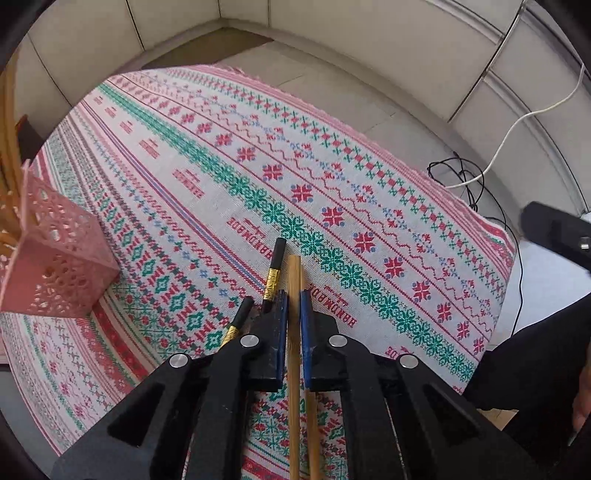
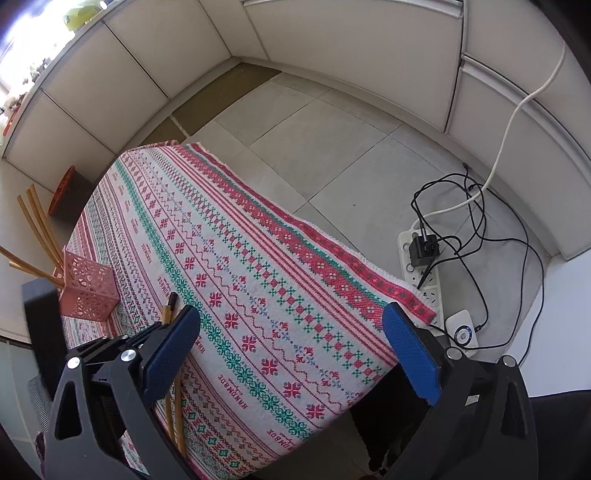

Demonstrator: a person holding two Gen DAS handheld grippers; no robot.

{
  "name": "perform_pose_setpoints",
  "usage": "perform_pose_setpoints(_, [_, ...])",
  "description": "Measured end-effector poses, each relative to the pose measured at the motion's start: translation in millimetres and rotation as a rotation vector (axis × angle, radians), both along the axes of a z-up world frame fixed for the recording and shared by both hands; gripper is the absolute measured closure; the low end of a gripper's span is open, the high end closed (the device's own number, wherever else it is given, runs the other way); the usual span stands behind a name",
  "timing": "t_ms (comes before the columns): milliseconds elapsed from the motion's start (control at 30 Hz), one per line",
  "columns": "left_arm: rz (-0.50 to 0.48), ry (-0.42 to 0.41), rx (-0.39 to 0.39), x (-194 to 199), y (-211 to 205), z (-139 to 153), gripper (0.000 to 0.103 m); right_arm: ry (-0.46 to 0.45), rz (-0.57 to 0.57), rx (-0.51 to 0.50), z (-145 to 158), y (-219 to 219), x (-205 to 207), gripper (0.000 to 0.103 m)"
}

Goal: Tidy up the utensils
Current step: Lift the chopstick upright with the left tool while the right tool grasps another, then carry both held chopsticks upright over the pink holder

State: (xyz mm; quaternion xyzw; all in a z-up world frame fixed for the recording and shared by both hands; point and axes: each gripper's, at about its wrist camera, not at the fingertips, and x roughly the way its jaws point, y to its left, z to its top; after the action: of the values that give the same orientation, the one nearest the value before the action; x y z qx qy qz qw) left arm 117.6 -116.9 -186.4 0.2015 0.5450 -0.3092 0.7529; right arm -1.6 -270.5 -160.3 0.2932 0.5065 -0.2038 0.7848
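Low over a patterned tablecloth [image 1: 369, 192], the left gripper [image 1: 294, 295] has its jaws closed on a bamboo chopstick [image 1: 294, 280]. A second bamboo chopstick [image 1: 313, 435] lies just beside it, and two black, gold-banded chopsticks [image 1: 274, 269] rest beside the left finger. A pink perforated holder [image 1: 55, 273] with more chopsticks stands near the tabletop's left edge. The right gripper [image 2: 291, 343] hangs above the cloth, jaws wide apart, holding nothing.

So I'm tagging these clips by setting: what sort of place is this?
Probably an indoor home or office corner, not a fitted kitchen: a small table under an embroidered tablecloth, plain panelled walls over a grey tiled floor, and a power strip with tangled cables on the floor.
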Motion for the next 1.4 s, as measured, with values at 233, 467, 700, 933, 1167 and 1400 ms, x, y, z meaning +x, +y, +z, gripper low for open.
perform_pose_setpoints(233, [0.113,-0.141,-0.116,-37,55,73,0.097,0.084,0.157,-0.061,-24,59,44,0.023])
perform_pose_setpoints(467, [0.239,-0.261,-0.247,-69,119,132,0.097,0.258,0.357,-0.048,-66,126,79,0.053])
perform_pose_setpoints(700, [0.268,-0.305,-0.293,-71,138,147,0.097,0.272,0.344,-0.1,-67,137,90,0.074])
perform_pose_setpoints(933, [0.281,-0.311,-0.323,-71,144,155,0.097,0.251,0.257,0.16,-67,94,94,0.07])
perform_pose_setpoints(1167, [0.28,-0.316,-0.322,-72,142,154,0.097,0.248,0.245,0.125,-71,91,103,0.096])
perform_pose_setpoints(1400, [0.317,-0.355,-0.339,-80,152,169,0.097,0.035,0.25,0.107,-27,79,76,0.098])
